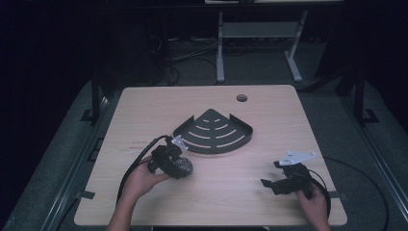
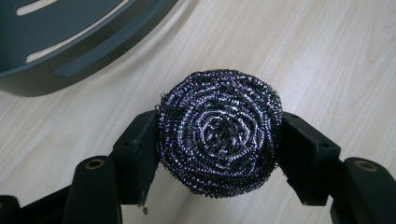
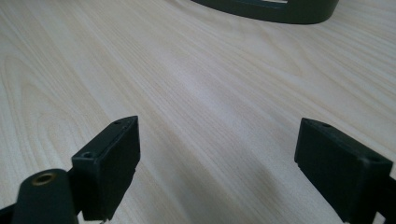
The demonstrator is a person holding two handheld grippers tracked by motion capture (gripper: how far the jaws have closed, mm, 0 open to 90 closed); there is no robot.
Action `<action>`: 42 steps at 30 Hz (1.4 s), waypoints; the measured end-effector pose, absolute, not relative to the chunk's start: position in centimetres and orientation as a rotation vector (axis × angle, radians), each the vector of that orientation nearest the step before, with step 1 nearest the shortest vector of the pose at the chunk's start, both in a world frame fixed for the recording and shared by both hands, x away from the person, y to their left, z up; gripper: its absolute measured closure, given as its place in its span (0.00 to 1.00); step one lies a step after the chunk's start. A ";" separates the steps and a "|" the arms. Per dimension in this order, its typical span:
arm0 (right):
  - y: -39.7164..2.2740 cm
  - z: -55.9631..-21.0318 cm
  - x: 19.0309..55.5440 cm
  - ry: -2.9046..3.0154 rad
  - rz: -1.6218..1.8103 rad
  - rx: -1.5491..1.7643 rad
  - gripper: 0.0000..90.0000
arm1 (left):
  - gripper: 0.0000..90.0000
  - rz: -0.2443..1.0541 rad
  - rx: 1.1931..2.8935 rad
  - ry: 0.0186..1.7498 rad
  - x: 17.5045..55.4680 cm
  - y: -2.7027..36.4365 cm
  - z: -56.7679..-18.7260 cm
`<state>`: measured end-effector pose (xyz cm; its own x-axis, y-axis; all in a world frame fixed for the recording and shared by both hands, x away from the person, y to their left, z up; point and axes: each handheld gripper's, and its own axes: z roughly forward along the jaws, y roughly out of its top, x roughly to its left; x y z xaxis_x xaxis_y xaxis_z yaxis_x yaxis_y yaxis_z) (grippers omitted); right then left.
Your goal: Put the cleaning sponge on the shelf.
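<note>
Steel wool scourer sits clamped between the jaws of the left gripper, a black pad pressed to each flank of the coil, so the grasp looks done. From the left gripper view I cannot tell for sure whether the scourer is lifted or just touching the table beneath it; the high view is too dim to settle it. Ahead of that gripper and a little to its left lies the dark corner rack, slotted and bare, near but apart from the scourer. Judging by this, the carry to the rack and the release are what remain. Over to the right, the right gripper hangs low over bare wood, jaws wide apart, holding nothing, with the rack's edge well ahead of it.
</note>
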<state>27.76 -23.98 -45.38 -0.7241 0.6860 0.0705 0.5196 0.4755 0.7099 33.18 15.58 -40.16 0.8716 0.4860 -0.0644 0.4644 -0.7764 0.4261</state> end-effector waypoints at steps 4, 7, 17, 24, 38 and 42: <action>-24.0 -45.4 27.8 2.499 1.086 1.037 0.15 | 0.38 0.059 2.606 0.700 33.5 15.4 -40.0; -24.0 -45.4 27.8 2.498 1.087 1.038 0.15 | 0.38 0.056 2.604 0.704 33.7 15.3 -40.0; -24.1 -45.3 27.7 2.493 1.087 1.041 0.15 | 0.38 0.045 2.612 0.690 34.5 14.5 -39.2; -24.2 -45.3 27.8 2.487 1.088 1.041 0.15 | 0.38 0.044 2.611 0.685 35.1 14.1 -38.8; -24.2 -45.2 27.8 2.483 1.094 1.037 0.15 | 0.38 0.045 2.612 0.682 35.9 13.2 -38.0; -24.2 -45.2 27.8 2.486 1.091 1.041 0.15 | 0.38 0.047 2.629 0.668 36.4 13.0 -37.6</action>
